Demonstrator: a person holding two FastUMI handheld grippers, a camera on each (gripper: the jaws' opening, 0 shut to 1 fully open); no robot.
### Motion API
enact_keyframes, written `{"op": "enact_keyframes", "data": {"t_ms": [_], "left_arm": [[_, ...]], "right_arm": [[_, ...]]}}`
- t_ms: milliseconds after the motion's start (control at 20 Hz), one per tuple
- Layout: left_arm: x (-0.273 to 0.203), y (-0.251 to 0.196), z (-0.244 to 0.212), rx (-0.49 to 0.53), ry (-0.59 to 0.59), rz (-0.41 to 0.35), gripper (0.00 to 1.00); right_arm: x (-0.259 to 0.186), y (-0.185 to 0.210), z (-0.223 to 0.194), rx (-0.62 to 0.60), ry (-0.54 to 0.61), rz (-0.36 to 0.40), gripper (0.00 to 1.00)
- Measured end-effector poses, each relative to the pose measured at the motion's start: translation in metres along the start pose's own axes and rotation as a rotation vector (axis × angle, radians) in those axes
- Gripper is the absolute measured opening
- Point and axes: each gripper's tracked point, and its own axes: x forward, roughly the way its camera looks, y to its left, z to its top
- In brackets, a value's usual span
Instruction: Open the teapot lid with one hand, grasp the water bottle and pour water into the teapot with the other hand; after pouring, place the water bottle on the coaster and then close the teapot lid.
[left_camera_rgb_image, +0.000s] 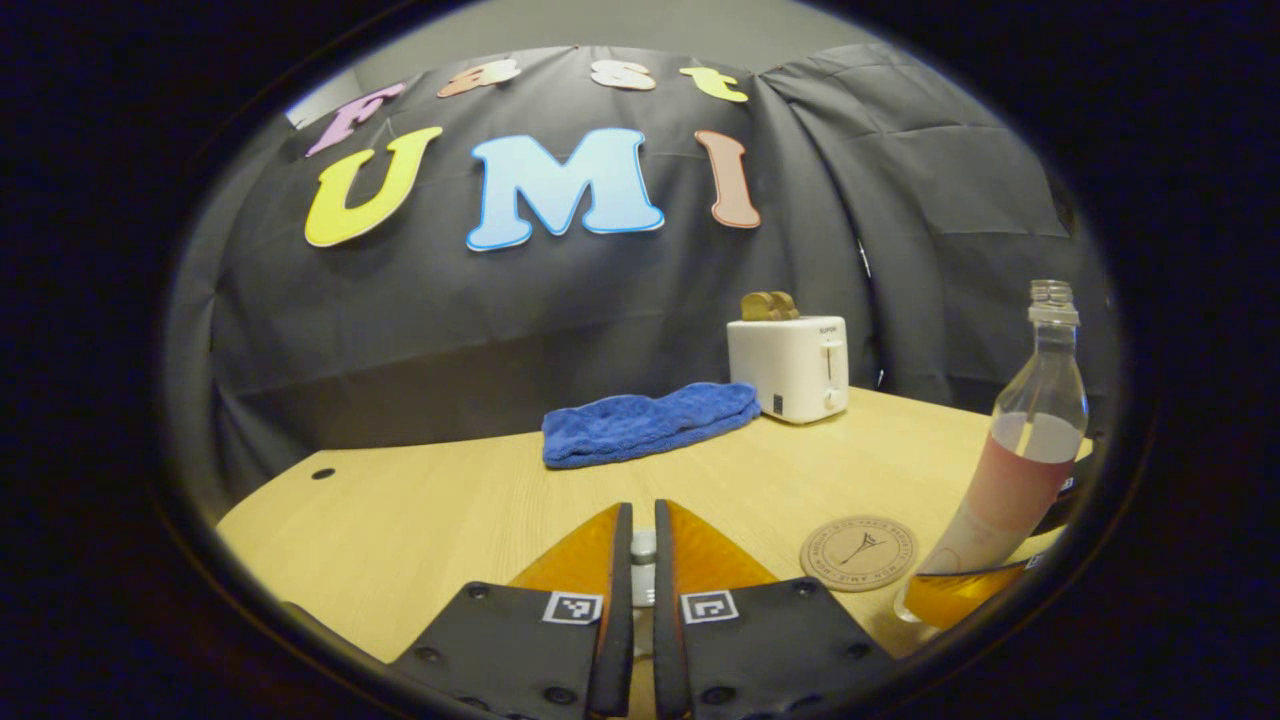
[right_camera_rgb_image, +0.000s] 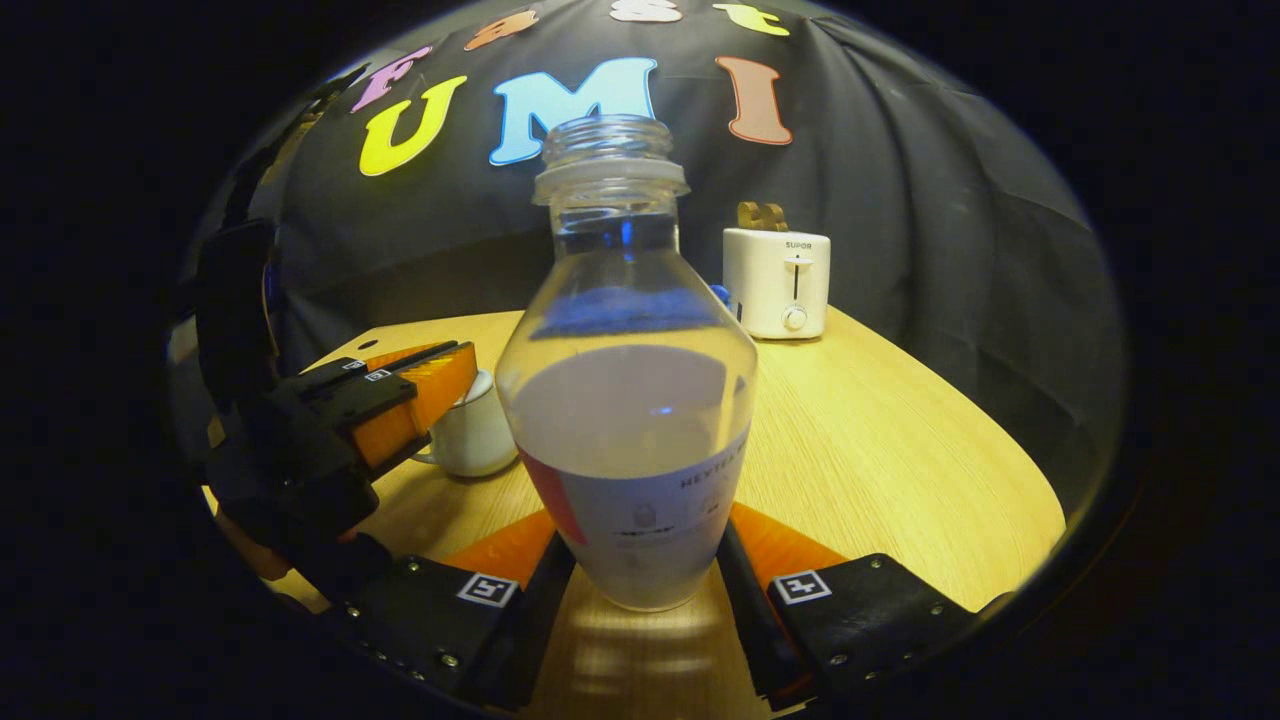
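The right gripper (right_camera_rgb_image: 640, 570) clamps the uncapped water bottle (right_camera_rgb_image: 630, 400) low on its body, both fingers pressing its sides, the bottle upright between them. The left gripper (left_camera_rgb_image: 643, 580) is nearly closed on the small knob of the teapot lid (left_camera_rgb_image: 643, 548). The coaster (left_camera_rgb_image: 858, 552) lies just right of the left gripper's fingers, the white teapot (right_camera_rgb_image: 470, 432) under that gripper.

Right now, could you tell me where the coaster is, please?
In the left gripper view the coaster lies flat on the table, low and right of centre, just left of the water bottle and nearer than the toaster.
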Motion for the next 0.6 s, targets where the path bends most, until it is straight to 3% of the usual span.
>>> {"op": "enact_keyframes", "data": {"t_ms": [600], "left_arm": [[0.002, 0.006, 0.016, -0.026, -0.014, -0.016, 0.15]], "right_arm": [[-0.007, -0.018, 0.018, -0.094, 0.092, -0.06, 0.74]]}}
